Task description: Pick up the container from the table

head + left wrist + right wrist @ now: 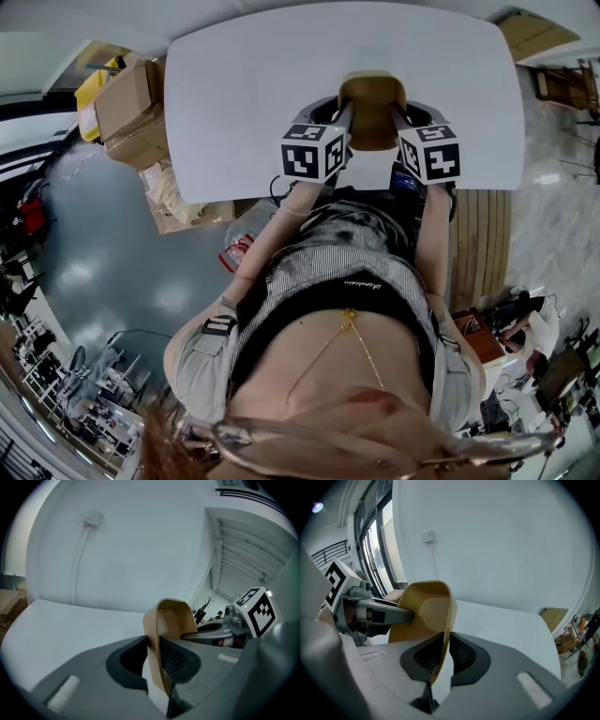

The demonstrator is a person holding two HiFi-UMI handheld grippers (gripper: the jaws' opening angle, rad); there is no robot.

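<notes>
Plainly the grasp stage. A tan, thin-walled, open-topped container (373, 105) sits between the two tools, over the near side of the white, round-cornered table (244, 94).

Left gripper (155, 660): jaws narrow, dark ribbed pads pinching one side wall of the container, seen edge-on. Right gripper (441, 657): the same, jaws narrow and clamped on the opposite wall. So it is a two-sided hold.

Judgement: the grip is made and the lift is the part left to do. The next move calls for both hands to rise together and level, with the spacing between them held constant. Otherwise the thin walls may flex or slide out of the pads.

The head view gives the layout, with both marker cubes flanking the container and its place near the table's edge. It hides the pad contact under those cubes. Each gripper view shows that contact clearly, and also the other gripper reaching in from across the container. No view shows the container's base, so I cannot tell whether it has left the table.
</notes>
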